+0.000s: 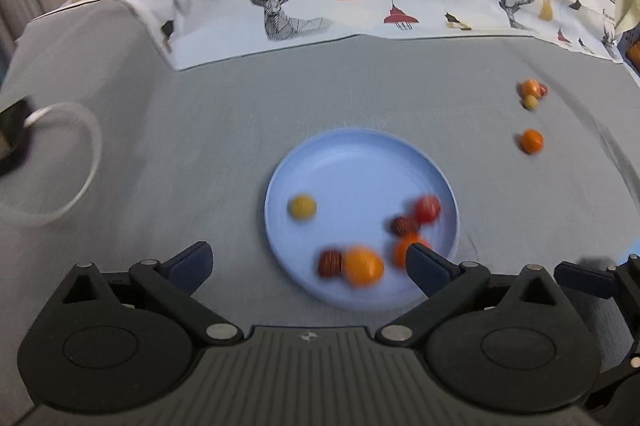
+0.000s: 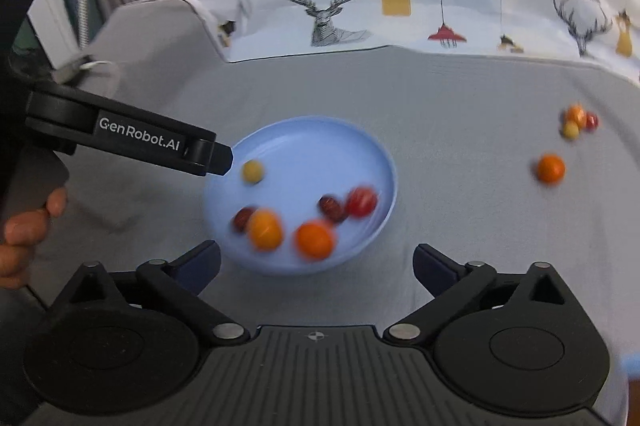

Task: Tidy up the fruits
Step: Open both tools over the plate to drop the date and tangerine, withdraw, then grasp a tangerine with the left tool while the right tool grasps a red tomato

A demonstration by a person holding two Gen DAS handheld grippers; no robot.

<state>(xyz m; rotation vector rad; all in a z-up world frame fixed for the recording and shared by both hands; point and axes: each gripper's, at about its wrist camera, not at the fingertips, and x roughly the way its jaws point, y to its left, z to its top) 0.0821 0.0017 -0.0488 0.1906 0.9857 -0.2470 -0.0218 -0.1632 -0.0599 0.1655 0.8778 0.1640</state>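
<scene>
The left gripper (image 1: 308, 266) hangs over the near rim of a blue plate (image 1: 360, 162) with its jaws spread wide and nothing between them; the right gripper (image 2: 316, 262), just beside it, is equally wide and equally empty. Both views are smeared by motion. Six small fruits already lie in the plate: a yellow one (image 1: 302, 207) alone at its left side, two orange ones (image 1: 362, 265) near the front edge, two dark red ones (image 1: 405, 225) and a bright red one (image 1: 427, 209) toward the right. Four fruits remain on the grey cloth (image 1: 200, 146), well apart from the plate and off to the right: a single orange fruit (image 2: 551, 168) lying nearest, and beyond it a tight cluster (image 2: 579, 120) of orange, yellow and red pieces touching one another. The fruits are round, so no long axis governs the approach. From both cameras the loose fruits lie ahead and to the right, and the right gripper appears the closer of the two, which suggests it is better placed to fetch the lone orange fruit first, while the left sits over the plate's left half with a hand (image 2: 24, 226) visible on its grip
</scene>
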